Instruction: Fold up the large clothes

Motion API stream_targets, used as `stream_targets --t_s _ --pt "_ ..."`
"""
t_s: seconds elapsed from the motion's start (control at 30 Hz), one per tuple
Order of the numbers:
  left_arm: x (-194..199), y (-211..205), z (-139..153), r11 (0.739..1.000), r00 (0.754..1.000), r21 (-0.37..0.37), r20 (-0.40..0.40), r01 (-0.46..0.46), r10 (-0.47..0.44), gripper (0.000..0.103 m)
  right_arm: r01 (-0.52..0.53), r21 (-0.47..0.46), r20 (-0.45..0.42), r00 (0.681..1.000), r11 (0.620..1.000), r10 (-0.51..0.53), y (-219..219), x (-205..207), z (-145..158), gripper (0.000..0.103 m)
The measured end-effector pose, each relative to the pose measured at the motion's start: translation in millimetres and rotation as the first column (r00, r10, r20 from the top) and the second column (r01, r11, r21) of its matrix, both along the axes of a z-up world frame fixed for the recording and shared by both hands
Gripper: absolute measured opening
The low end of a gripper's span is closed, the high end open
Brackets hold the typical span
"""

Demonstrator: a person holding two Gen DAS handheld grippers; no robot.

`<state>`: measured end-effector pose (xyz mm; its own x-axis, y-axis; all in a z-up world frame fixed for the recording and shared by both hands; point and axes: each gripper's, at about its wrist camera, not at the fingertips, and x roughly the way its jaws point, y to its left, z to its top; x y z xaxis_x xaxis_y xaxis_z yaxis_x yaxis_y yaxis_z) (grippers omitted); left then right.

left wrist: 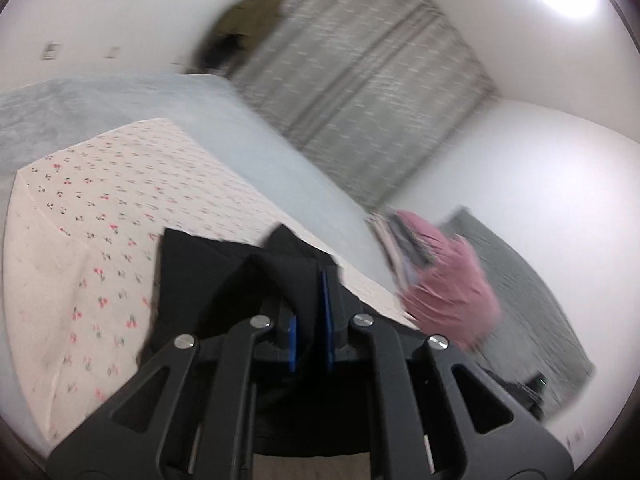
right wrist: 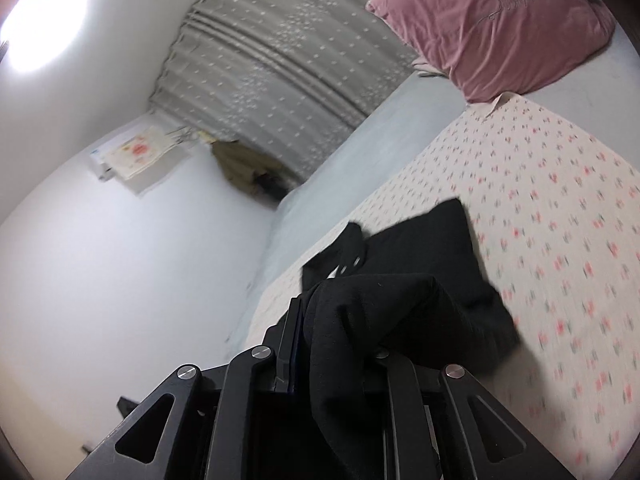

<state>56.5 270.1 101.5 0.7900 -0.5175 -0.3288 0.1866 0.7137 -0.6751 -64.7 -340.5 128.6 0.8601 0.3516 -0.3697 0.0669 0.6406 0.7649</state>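
We've got both claws clamped on the black garment (left wrist: 224, 276), low & mid-frame: left gripper (left wrist: 310, 300) & right gripper (right wrist: 306, 320) each pinch an edge, prob. to lift it for a fold. It's soft, floppy, bunched. The cherry-print sheet (left wrist: 120, 200) under it is flat.

I see a matt black cloth garment (right wrist: 424, 264) lying on a cotton-like sheet (left wrist: 120, 208) printed with cherries. My left gripper (left wrist: 310, 312) is matt black plastic with shiny metal screws. The pink pillow (right wrist: 492, 24) looks like soft velvet.
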Motion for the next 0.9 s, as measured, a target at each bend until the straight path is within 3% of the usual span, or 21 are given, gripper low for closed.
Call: stream_targets --t_s 0.13,0.3,0.4,0.43,0.53,0.6,0.77,0.83,0.9 --pt "50 -27 -27 0.994 0.994 0.068 -0.059 -0.084 0.088 0.014 0.04 -0.069 -0.097 0.994 0.997 -0.046 -2 70 -26 0.019" --pt "94 -52 -83 0.967 0.988 0.226 -0.074 -0.117 0.137 0.018 0.047 -0.06 -0.194 0.979 0.997 -0.058 -15 122 -92 0.022" --pt "118 -60 -109 0.954 0.976 0.286 -0.169 -0.088 0.14 0.023 0.037 -0.093 -0.307 0.95 0.995 -0.064 -22 143 -136 0.025" --pt "126 -62 -113 0.95 0.972 0.304 -0.193 -0.071 0.134 0.03 0.023 -0.103 -0.319 0.946 0.994 -0.055 -24 150 -143 0.026" --pt "133 -65 -115 0.946 0.971 0.32 -0.202 -0.059 0.128 0.045 0.019 -0.07 -0.311 0.949 0.997 -0.04 -30 158 -147 0.028" --pt "131 -64 -108 0.955 0.975 0.293 -0.191 -0.055 0.114 0.057 0.002 -0.041 -0.308 0.951 0.999 -0.014 -34 159 -144 0.028" --pt "105 -53 -73 0.973 0.993 0.215 -0.056 -0.089 0.103 0.079 -0.067 0.104 -0.207 0.974 0.992 0.087 -49 137 -122 0.029" --pt "92 -48 -64 0.967 0.993 0.229 -0.006 -0.111 0.115 0.08 -0.087 0.166 -0.148 0.983 0.982 0.112 -53 123 -110 0.029" --pt "86 -45 -60 0.957 0.993 0.266 -0.008 -0.113 0.12 0.081 -0.073 0.185 -0.103 0.99 0.98 0.093 -56 111 -99 0.034"
